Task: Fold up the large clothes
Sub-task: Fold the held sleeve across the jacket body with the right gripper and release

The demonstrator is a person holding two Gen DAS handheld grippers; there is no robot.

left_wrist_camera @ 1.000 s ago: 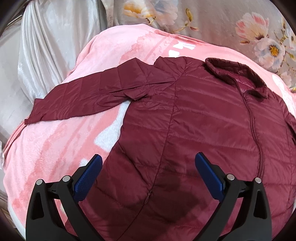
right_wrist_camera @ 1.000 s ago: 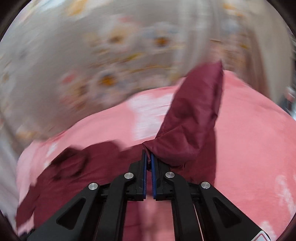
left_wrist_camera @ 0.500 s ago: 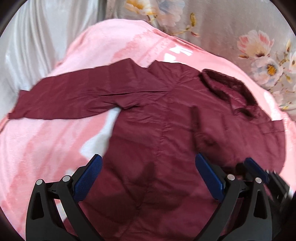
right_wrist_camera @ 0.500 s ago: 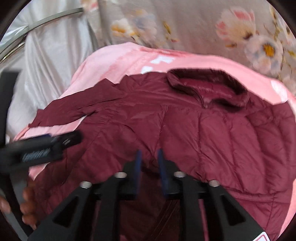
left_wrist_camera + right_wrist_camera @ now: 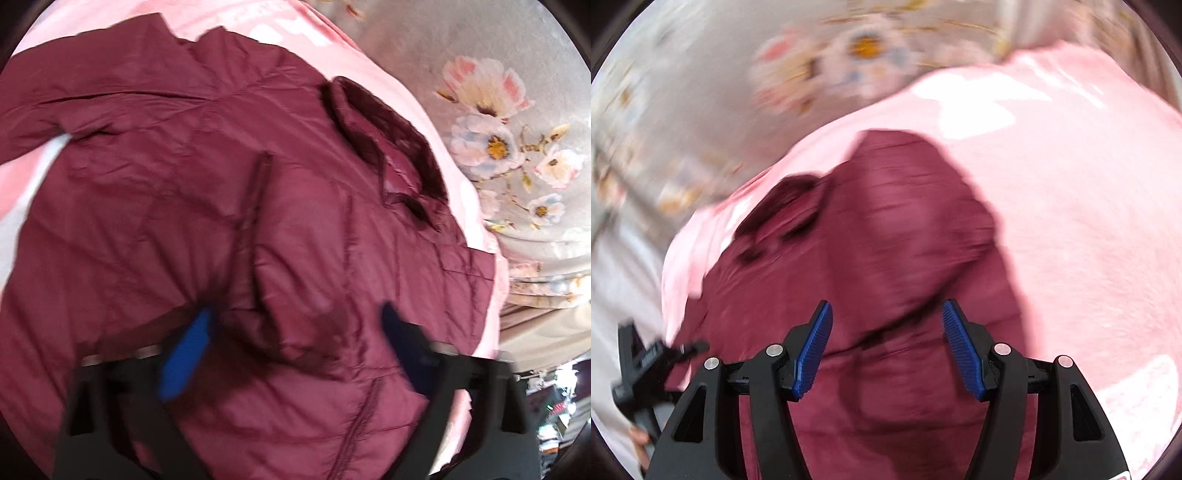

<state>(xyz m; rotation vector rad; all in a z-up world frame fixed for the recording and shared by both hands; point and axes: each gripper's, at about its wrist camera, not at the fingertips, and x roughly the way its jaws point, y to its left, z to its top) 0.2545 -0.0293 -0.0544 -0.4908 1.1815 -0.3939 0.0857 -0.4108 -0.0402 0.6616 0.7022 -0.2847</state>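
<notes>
A maroon quilted jacket (image 5: 166, 221) lies face up on a pink blanket (image 5: 406, 92), its collar (image 5: 388, 147) toward the upper right. One sleeve (image 5: 314, 258) is folded across the chest; the other sleeve (image 5: 74, 92) stretches out to the upper left. My left gripper (image 5: 295, 332) hovers low over the folded sleeve's end with its jaws closing; the fabric sits between the blurred pads, which do not press on it. My right gripper (image 5: 888, 332) is above the jacket (image 5: 886, 240), jaws opening, nothing held.
A grey floral sheet (image 5: 517, 110) borders the blanket on the far side. White satin cloth (image 5: 617, 288) lies at the left. The left gripper's body (image 5: 642, 369) and a hand show at the right wrist view's lower left. Dark clutter (image 5: 554, 410) sits beyond the bed's edge.
My right gripper carried the sleeve across the jacket, let it go and opened. My left gripper swung right and tipped down toward the folded sleeve, its jaws narrowing.
</notes>
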